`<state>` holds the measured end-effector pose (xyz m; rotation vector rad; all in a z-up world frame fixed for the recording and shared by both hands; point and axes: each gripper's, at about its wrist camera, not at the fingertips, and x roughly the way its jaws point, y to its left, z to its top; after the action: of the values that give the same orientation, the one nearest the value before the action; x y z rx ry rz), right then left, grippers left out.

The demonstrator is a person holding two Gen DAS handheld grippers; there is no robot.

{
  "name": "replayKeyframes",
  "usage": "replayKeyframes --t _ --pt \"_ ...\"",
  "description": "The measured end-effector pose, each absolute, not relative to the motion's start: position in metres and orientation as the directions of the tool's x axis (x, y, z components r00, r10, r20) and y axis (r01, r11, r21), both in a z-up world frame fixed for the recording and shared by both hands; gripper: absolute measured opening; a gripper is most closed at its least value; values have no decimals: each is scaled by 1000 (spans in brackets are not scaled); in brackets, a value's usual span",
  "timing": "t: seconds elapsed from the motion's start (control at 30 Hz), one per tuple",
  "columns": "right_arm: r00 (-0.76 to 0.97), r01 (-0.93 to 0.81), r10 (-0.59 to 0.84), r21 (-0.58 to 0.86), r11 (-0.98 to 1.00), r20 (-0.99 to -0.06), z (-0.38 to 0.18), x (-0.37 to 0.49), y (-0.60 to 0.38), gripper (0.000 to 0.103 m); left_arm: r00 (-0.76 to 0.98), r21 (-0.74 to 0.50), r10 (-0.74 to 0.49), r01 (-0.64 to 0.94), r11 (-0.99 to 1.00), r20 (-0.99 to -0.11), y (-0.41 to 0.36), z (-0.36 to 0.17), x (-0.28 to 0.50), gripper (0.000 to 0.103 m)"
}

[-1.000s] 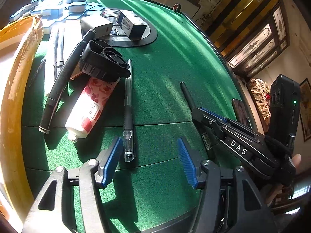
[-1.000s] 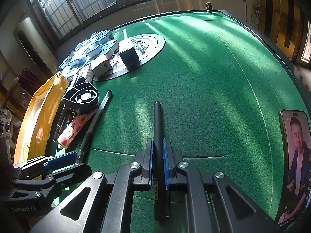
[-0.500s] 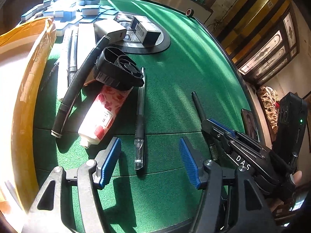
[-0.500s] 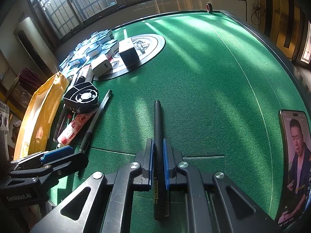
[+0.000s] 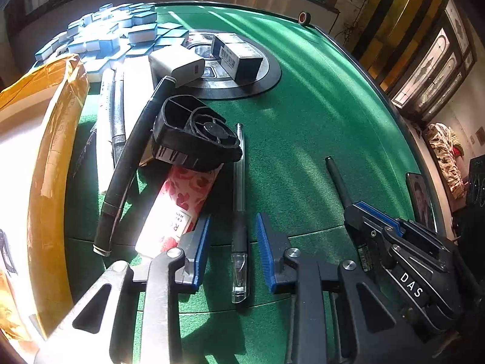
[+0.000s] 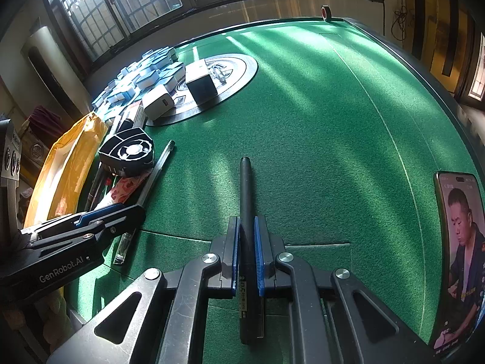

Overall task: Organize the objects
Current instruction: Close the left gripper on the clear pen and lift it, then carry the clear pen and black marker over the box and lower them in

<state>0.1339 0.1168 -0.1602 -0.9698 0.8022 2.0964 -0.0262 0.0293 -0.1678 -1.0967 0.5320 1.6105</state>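
Observation:
A clear-capped gel pen [image 5: 239,236] lies on the green felt table [image 5: 303,127], pointing away from me. My left gripper [image 5: 233,221] straddles its capped end and its jaws are closing; a narrow gap still shows on each side of the pen. My right gripper [image 6: 246,227] is shut on a black pen [image 6: 245,182], which sticks out forward just above the felt. In the left wrist view that right gripper [image 5: 360,209] sits at the right with the black pen [image 5: 336,176]. The right wrist view shows the left gripper [image 6: 121,212] over the gel pen [image 6: 157,166].
Left of the gel pen lie a pink tube [image 5: 182,200], a black fan [image 5: 194,133] and a long black marker [image 5: 127,163]. Behind are a white charger [image 5: 178,63], a black box [image 5: 239,56], several blue tiles [image 5: 121,27]. A yellow envelope [image 5: 51,151] is far left, a phone [image 6: 457,242] right.
The left gripper tipped forward over the gel pen and its jaws narrowed from wide apart to close on both sides of it. The right gripper and black pen kept still.

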Motion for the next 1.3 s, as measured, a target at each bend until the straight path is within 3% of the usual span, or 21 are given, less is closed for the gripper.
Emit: replayKeyframes --t 0.4,0.5,0.57,0.7,0.83,0.9,1.03,1.1,1.3 --pt "-486 -782 325 237 -576 -812 -160 135 116 9 4 -232 560 -913 -336 -828 30 -170 -34 25" --pt "-485 -783 326 237 -575 -812 -161 135 116 9 41 -253 571 -921 -297 -820 30 -169 -33 35" --pt "-483 -784 329 233 -575 -812 -161 135 116 9 60 -258 582 -929 -265 -811 30 -169 -29 48" --pt "-484 -784 327 237 -573 -812 -161 135 115 9 31 -226 585 -938 -263 -810 31 -169 -22 49" --pt "-484 -785 327 236 -573 -812 -160 135 113 9 63 -280 585 -916 -288 -808 32 -169 -30 49" --pt "-484 -784 327 237 -573 -812 -160 135 113 9 43 -251 579 -925 -285 -814 32 -169 -28 46" --pt "-483 -785 328 235 -573 -812 -161 135 113 9 -63 -131 554 -944 -304 -830 31 -169 -20 21" --pt "-482 -785 328 235 -573 -812 -161 135 113 9 -62 -131 549 -943 -305 -833 30 -170 -22 8" --pt "-466 -785 342 204 -585 -816 -160 133 109 9 -21 -166 554 -944 -285 -832 25 -170 -21 7"
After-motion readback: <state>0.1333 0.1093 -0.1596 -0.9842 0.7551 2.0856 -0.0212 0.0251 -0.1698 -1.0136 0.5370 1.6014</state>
